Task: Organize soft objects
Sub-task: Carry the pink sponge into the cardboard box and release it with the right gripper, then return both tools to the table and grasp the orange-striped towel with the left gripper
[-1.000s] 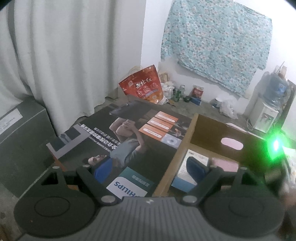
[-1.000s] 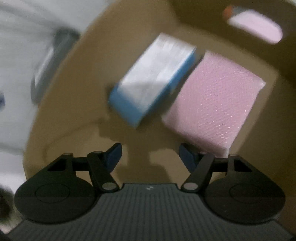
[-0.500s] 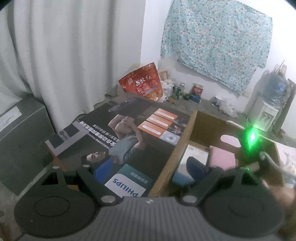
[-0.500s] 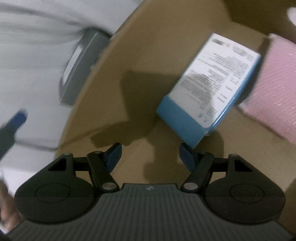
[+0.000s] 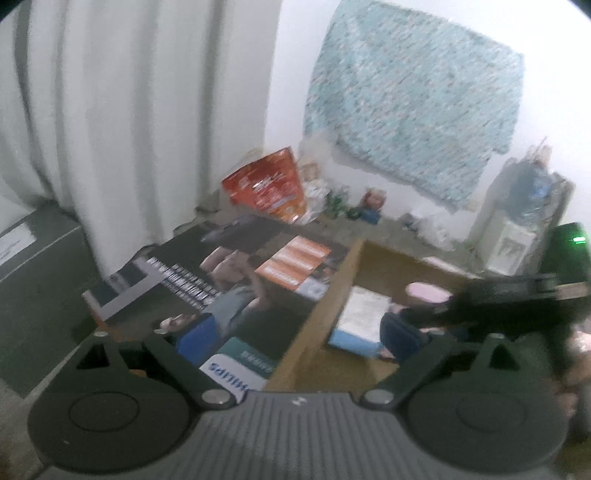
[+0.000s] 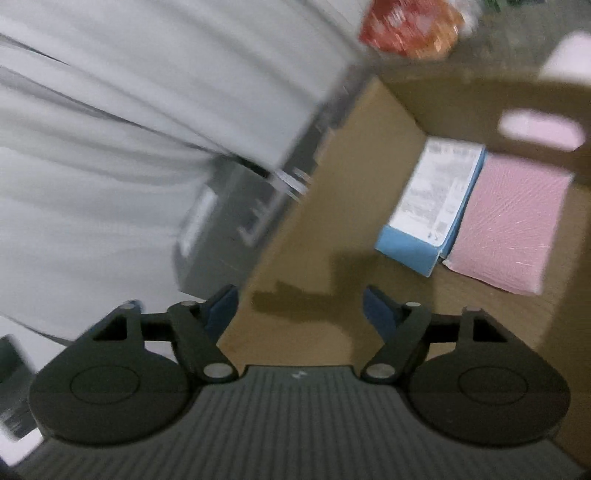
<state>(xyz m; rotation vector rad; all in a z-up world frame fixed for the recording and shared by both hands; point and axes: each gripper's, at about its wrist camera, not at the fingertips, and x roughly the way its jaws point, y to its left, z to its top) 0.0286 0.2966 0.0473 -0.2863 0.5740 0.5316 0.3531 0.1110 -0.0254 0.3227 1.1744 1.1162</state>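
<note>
The right gripper (image 6: 301, 308) stood spread with nothing between its blue pads (image 6: 376, 312), its jaws having just been opening, low in the frame of its own view above the bare floor of the cardboard box (image 6: 332, 192). To the right of centre in that view lay the blue-and-white packet (image 6: 430, 201), flat on the box floor, and the pink packet (image 6: 511, 225) lay just beside it on its right, their long edges touching or nearly so. A red snack bag (image 6: 410, 27) showed blurred at the top edge, and a pale curtain (image 6: 129, 110) filled the upper left. The left gripper (image 5: 295, 338) was likewise spread wide and empty, its jaws having just been opening too, at the bottom of its view over a printed carton lid (image 5: 236, 295). In that view the box (image 5: 325, 299) sat right of centre, and the right gripper (image 5: 436, 315) reached in dark from the right edge.
</note>
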